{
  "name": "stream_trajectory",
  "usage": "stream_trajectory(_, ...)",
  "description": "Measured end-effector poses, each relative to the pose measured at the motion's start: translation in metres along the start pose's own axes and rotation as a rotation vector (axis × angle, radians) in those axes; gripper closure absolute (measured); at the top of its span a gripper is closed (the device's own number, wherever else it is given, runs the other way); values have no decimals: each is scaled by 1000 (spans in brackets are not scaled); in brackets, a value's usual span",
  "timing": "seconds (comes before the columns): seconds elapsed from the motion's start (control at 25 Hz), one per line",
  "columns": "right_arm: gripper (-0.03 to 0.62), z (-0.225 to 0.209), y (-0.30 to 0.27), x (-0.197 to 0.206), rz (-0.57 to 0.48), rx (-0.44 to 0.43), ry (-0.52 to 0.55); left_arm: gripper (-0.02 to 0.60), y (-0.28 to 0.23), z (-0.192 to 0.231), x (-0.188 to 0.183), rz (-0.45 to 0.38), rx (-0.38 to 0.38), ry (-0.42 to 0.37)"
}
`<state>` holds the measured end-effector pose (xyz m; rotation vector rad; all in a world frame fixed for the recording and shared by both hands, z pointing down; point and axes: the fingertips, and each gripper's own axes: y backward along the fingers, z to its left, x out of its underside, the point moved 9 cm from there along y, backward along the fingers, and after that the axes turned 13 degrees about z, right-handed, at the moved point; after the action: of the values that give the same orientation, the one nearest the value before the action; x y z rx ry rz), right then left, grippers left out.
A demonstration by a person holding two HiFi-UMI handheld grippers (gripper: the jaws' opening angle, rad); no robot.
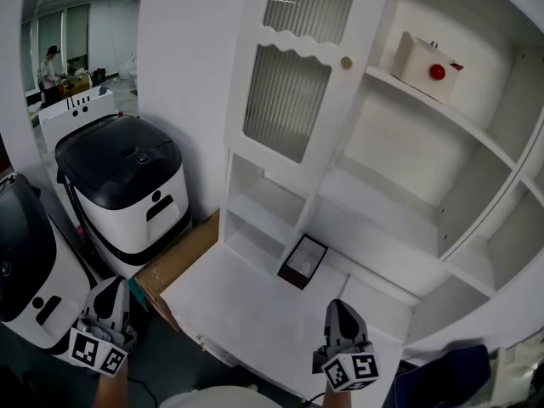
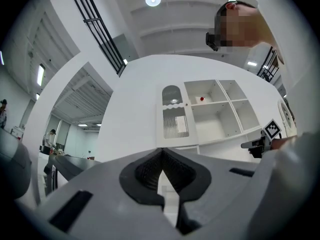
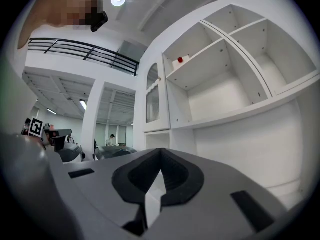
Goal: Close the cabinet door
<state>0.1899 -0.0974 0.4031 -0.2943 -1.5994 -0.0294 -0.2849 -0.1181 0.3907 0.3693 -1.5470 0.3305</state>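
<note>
The white cabinet door has ribbed glass and a small round knob on its right edge. It covers the left column of the cabinet and lies about flush with the front; I cannot tell if it is fully shut. The same door shows small in the left gripper view, and edge-on in the right gripper view. My left gripper is low at the left, shut and empty. The right gripper hangs over the white counter, shut with nothing in it. Both are far below the door.
A white box with a red ball sits on the upper open shelf. A small black box stands on the counter near the shelves. Black-and-white appliances and a cardboard sheet fill the left side.
</note>
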Motion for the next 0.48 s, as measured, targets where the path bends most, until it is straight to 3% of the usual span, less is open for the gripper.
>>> stream_trajectory(0.48,595,15,-7,-3,-2,-83,31,575,3,-5,-2,0,-6,3)
